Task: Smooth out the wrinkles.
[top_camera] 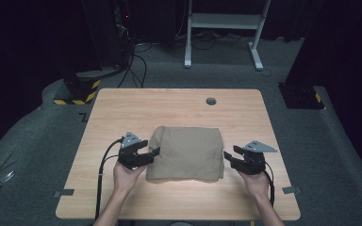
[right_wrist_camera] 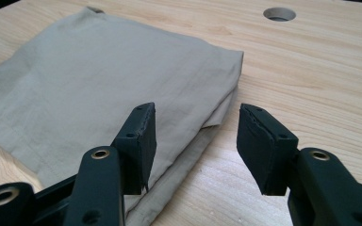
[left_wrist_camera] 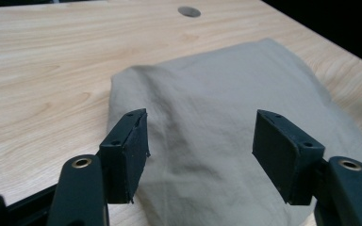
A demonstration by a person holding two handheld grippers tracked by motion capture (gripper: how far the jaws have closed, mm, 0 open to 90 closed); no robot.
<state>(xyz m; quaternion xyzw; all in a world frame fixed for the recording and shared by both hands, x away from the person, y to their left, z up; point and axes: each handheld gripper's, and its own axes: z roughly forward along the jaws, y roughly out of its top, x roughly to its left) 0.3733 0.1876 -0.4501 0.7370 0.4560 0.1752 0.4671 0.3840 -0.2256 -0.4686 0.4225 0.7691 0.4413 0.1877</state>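
Both grippers closing in on the folded cloth, one from each side.

I'm looking at the folded beige fabric bundle (top_camera: 185,153) lying flat on the near middle of the light wooden table (top_camera: 122,108); my left gripper (top_camera: 154,153) is hanging with jaws spread wide right at its left edge, and my right gripper (top_camera: 229,157) is sitting with jaws spread just beside its right edge, gripping nothing.
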